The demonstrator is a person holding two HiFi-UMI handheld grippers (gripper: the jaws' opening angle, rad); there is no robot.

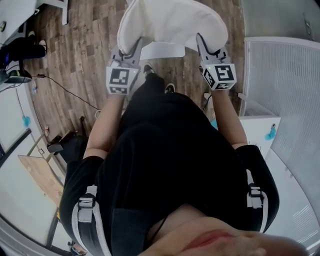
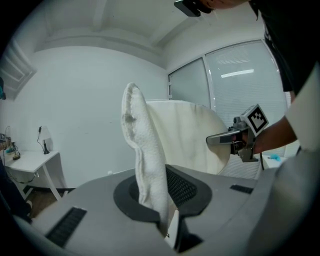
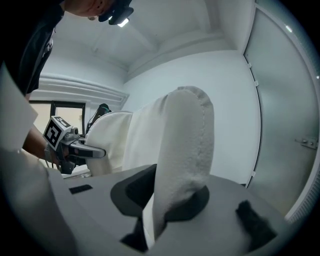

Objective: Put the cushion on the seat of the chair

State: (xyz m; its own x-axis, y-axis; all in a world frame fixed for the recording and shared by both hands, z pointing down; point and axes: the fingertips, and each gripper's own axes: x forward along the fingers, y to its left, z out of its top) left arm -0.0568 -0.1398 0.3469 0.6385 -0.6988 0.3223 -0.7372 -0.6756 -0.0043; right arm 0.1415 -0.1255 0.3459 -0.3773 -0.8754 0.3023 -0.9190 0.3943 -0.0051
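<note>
I hold a white fluffy cushion point(image 1: 170, 22) out in front of the person, one gripper on each near corner. My left gripper point(image 1: 134, 50) is shut on its left edge, and the fabric point(image 2: 142, 150) stands up between the jaws. On the right edge my right gripper point(image 1: 202, 46) is shut too, with the cushion point(image 3: 185, 145) rising from its jaws. Each gripper shows in the other's view: the right gripper point(image 2: 225, 140) and the left gripper point(image 3: 87, 151). Under the cushion lies a white flat piece point(image 1: 162, 50), perhaps the chair's seat, mostly hidden.
Wooden floor point(image 1: 80, 55) spreads ahead and to the left, with a black cable point(image 1: 65, 90) across it. A white desk point(image 1: 15, 15) stands at far left. A white cabinet point(image 1: 260, 130) and a frosted glass wall point(image 1: 285, 75) stand close on the right.
</note>
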